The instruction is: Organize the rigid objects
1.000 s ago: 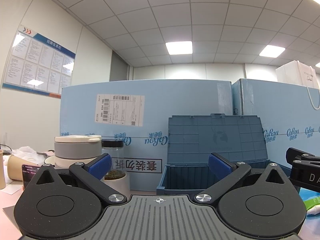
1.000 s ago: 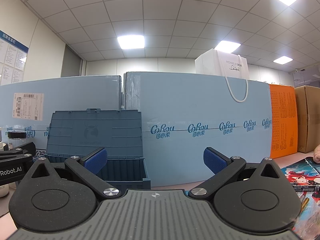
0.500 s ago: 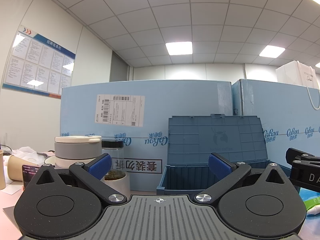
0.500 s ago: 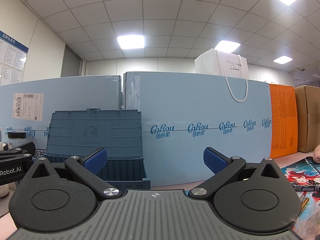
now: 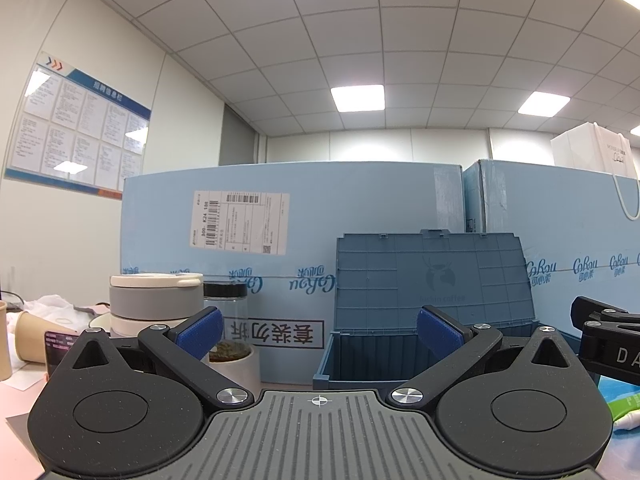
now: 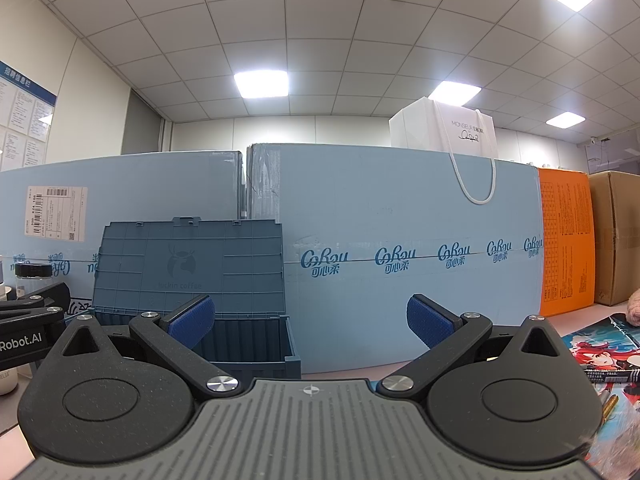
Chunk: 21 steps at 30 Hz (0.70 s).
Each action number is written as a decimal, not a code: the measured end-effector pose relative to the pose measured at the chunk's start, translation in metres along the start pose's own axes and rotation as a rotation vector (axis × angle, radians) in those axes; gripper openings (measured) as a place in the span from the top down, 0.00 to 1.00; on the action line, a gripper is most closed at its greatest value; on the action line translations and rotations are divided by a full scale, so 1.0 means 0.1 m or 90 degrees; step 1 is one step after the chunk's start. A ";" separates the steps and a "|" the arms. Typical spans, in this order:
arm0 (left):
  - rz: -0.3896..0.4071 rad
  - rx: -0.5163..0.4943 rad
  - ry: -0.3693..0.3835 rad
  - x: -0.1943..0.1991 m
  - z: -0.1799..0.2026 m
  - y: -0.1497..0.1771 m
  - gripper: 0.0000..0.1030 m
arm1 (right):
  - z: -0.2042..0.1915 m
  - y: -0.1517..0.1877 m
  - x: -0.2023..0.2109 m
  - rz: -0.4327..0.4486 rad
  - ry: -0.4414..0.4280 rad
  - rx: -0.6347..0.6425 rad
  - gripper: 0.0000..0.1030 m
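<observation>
A dark blue plastic storage box (image 5: 360, 360) stands on the table with its lid (image 5: 432, 276) raised upright against light blue cartons. It also shows in the right wrist view (image 6: 248, 344), left of centre. My left gripper (image 5: 318, 330) is open and empty, level with the box's front wall and a little short of it. My right gripper (image 6: 310, 320) is open and empty, to the right of the box, facing a light blue carton (image 6: 400, 256). A green and white tube (image 5: 628, 404) lies low at the right edge of the left wrist view.
Left of the box stand a grey and white stacked container (image 5: 154, 300), a clear jar with black lid (image 5: 226, 320) and a paper cup (image 5: 34, 336) lying down. An illustrated mat (image 6: 604, 356), an orange box (image 6: 564, 244) and a brown carton (image 6: 616, 236) are at right.
</observation>
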<state>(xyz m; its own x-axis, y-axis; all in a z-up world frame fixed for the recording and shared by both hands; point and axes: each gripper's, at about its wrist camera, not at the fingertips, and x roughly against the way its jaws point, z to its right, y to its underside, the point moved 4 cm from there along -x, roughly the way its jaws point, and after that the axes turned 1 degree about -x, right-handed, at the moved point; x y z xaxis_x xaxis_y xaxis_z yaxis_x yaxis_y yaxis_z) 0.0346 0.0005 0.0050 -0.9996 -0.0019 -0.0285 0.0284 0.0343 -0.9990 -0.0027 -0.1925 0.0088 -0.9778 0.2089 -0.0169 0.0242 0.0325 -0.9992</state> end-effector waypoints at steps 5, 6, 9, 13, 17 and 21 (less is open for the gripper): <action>0.001 -0.001 0.000 0.00 0.00 0.00 0.00 | 0.01 0.00 0.00 0.000 0.000 0.000 0.00; 0.001 -0.001 0.000 0.00 0.00 0.00 0.00 | 0.01 0.00 -0.01 -0.001 0.000 0.000 0.00; 0.002 0.000 0.000 0.00 0.00 0.00 0.00 | 0.00 0.00 0.00 0.000 0.000 0.000 0.00; 0.004 0.000 -0.001 0.00 0.00 0.00 0.00 | 0.01 0.00 0.00 0.000 0.000 0.000 0.00; 0.004 0.000 -0.001 0.01 0.00 0.00 0.00 | 0.00 -0.01 0.00 0.000 0.000 0.000 0.00; 0.004 0.000 -0.001 0.01 0.00 0.00 0.00 | 0.01 -0.01 0.00 0.000 0.000 0.000 0.00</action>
<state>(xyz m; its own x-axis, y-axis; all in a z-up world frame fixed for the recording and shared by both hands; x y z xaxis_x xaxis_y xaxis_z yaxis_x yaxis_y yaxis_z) 0.0338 0.0000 0.0048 -0.9994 -0.0036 -0.0355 0.0354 0.0348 -0.9988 -0.0027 -0.1933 0.0096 -0.9778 0.2088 -0.0164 0.0238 0.0333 -0.9992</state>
